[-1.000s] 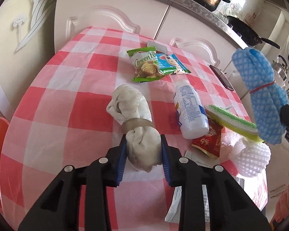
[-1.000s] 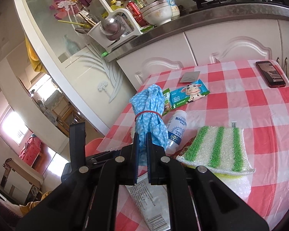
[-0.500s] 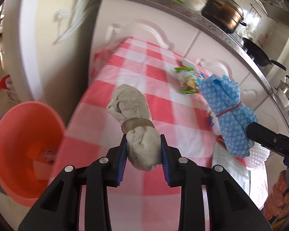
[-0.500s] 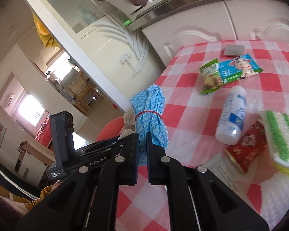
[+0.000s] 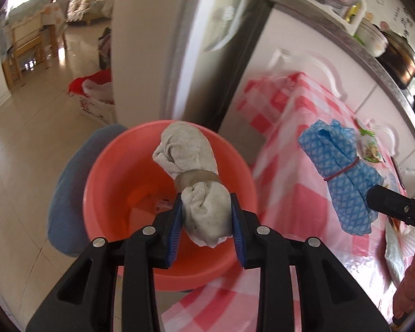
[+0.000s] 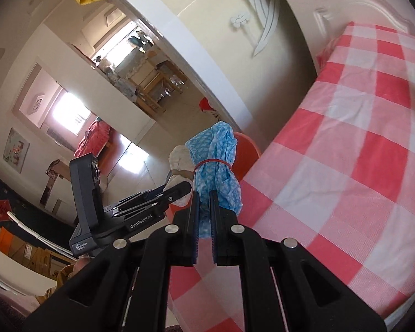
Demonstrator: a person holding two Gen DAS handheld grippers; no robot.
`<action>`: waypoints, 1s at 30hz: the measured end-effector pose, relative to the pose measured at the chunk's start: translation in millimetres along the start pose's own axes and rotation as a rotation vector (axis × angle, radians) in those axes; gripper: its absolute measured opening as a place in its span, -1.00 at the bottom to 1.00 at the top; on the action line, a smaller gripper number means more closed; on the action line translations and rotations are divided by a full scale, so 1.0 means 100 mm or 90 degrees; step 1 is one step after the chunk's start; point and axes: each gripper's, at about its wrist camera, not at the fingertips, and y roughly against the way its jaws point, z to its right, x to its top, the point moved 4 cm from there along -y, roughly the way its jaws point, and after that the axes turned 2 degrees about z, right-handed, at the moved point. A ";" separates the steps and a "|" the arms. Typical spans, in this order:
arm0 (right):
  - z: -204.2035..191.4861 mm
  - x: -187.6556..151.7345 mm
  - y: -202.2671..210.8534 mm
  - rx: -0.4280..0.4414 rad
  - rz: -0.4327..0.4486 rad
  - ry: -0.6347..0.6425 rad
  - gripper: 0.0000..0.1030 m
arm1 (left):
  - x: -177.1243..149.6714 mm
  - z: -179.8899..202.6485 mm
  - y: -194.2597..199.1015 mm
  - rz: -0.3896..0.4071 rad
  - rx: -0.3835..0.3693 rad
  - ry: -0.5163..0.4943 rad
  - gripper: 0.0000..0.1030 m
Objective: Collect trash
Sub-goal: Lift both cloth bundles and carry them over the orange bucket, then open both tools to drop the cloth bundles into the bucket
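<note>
Left claw (image 5: 206, 218) clamps grey rag (image 5: 192, 171), directly over basin (image 5: 102, 182), frame centre. Right claw (image 6: 204, 213) clamps blue rag (image 6: 215, 166) over table (image 6: 359, 166), farther.

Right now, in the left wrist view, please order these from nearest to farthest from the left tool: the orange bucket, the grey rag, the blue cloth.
1. Grey rag: clamped in the left tool.
2. Orange bucket: directly below.
3. Blue cloth: off right, over the table.

Light: bright daylight from a far window (image 6: 69, 112), glare on the floor (image 5: 2, 127).
Blur: cabinets (image 5: 304, 63) smeared in left view.
Edges: fisheye bending, dark corners.
</note>
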 end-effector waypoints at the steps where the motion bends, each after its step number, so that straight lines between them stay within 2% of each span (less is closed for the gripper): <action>1: -0.02 0.01 -0.07 0.002 -0.007 0.002 -0.83 | 0.00 -0.05 -0.02 -0.002 0.004 0.004 -0.35; 7: -0.11 0.04 -0.44 0.003 -0.043 0.017 -0.83 | -0.06 -0.25 -0.15 -0.019 0.018 0.024 -0.35; 15: -0.16 0.00 -0.68 0.001 -0.071 0.025 -0.83 | -0.15 -0.36 -0.24 -0.038 0.024 0.035 -0.35; 19: -0.19 0.00 -0.78 -0.011 -0.086 0.037 -0.70 | -0.19 -0.41 -0.27 -0.045 0.030 0.041 -0.27; 21: -0.22 -0.02 -0.80 -0.021 -0.082 0.039 -0.31 | -0.20 -0.45 -0.30 -0.054 0.030 0.044 -0.09; 23: -0.21 -0.02 -0.76 -0.025 -0.073 0.037 -0.13 | -0.21 -0.46 -0.29 -0.051 0.032 0.046 0.23; 25: -0.19 -0.01 -0.69 -0.023 -0.064 0.029 -0.02 | -0.20 -0.48 -0.28 -0.049 0.041 0.050 0.46; 27: -0.16 0.00 -0.55 -0.031 -0.041 0.024 0.25 | -0.18 -0.50 -0.24 -0.046 0.037 0.059 0.47; 30: -0.12 0.00 -0.33 -0.037 -0.010 0.015 0.40 | -0.13 -0.50 -0.15 -0.025 0.021 0.071 0.54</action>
